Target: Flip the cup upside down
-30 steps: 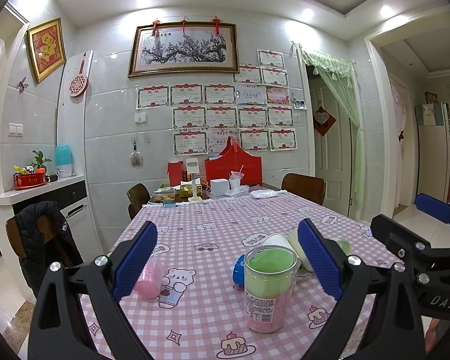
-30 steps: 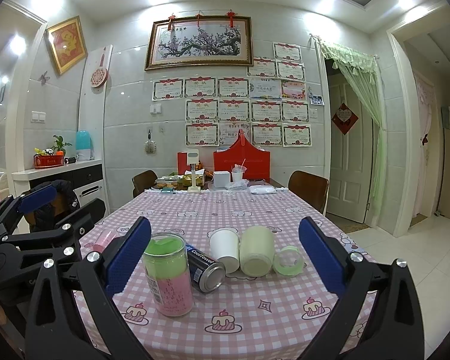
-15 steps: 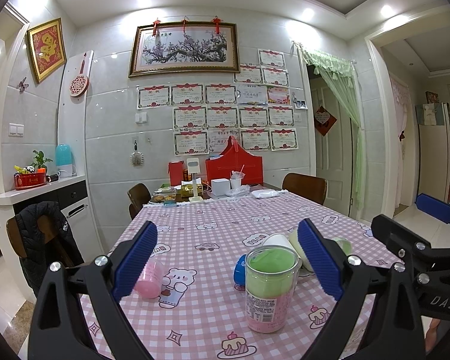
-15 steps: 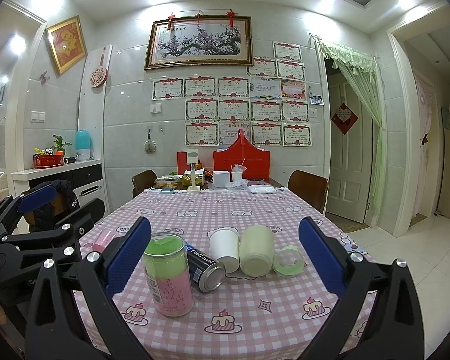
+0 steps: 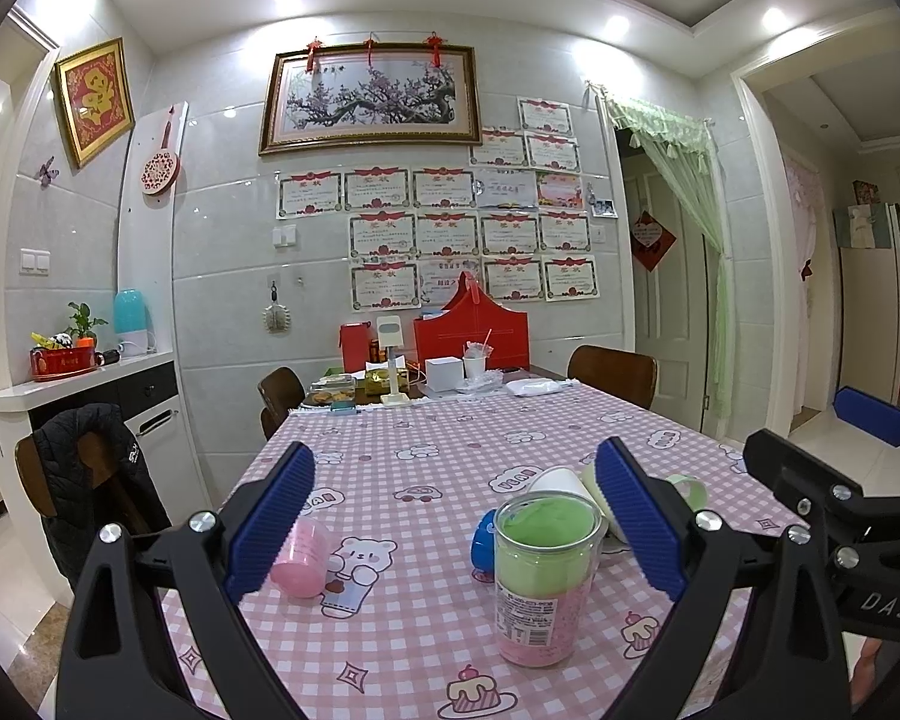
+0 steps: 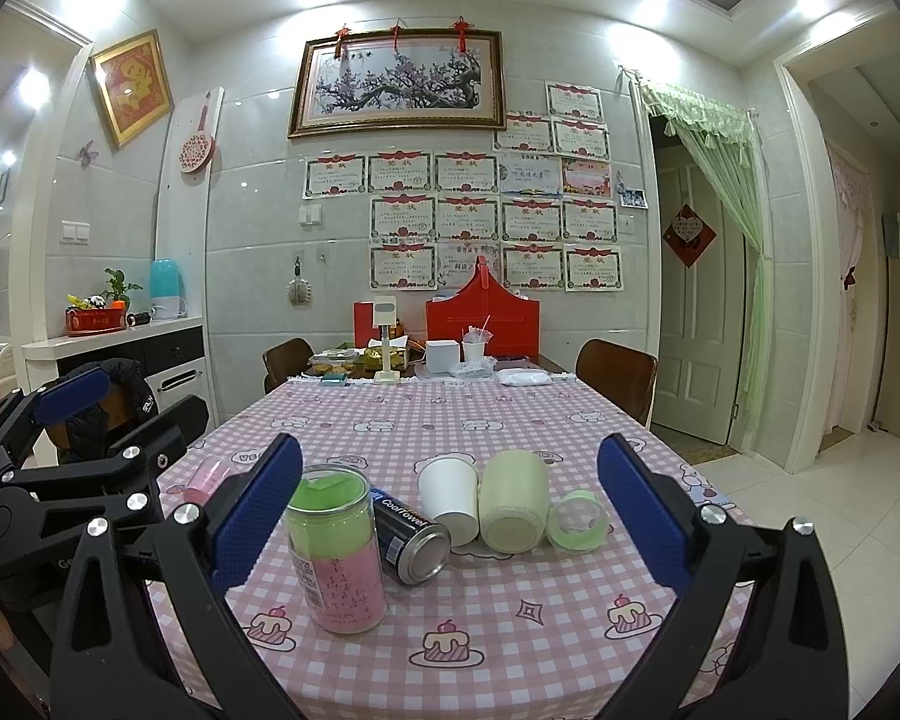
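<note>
A white paper cup (image 6: 449, 497) lies on its side on the pink checked tablecloth, bottom toward me; its rim shows in the left wrist view (image 5: 555, 482). My right gripper (image 6: 450, 513) is open and empty, held above the near table edge with the cup between and beyond its fingers. My left gripper (image 5: 453, 519) is open and empty to the left; it also shows in the right wrist view (image 6: 66, 420). A small pink cup (image 5: 303, 558) lies on its side by the left gripper's left finger.
A clear jar with green and pink contents (image 6: 336, 546) stands near the front edge. Beside the paper cup lie a dark can (image 6: 411, 543), a cream cylinder (image 6: 513, 507) and a green tape roll (image 6: 579, 521). Boxes and clutter (image 6: 480, 330) fill the table's far end.
</note>
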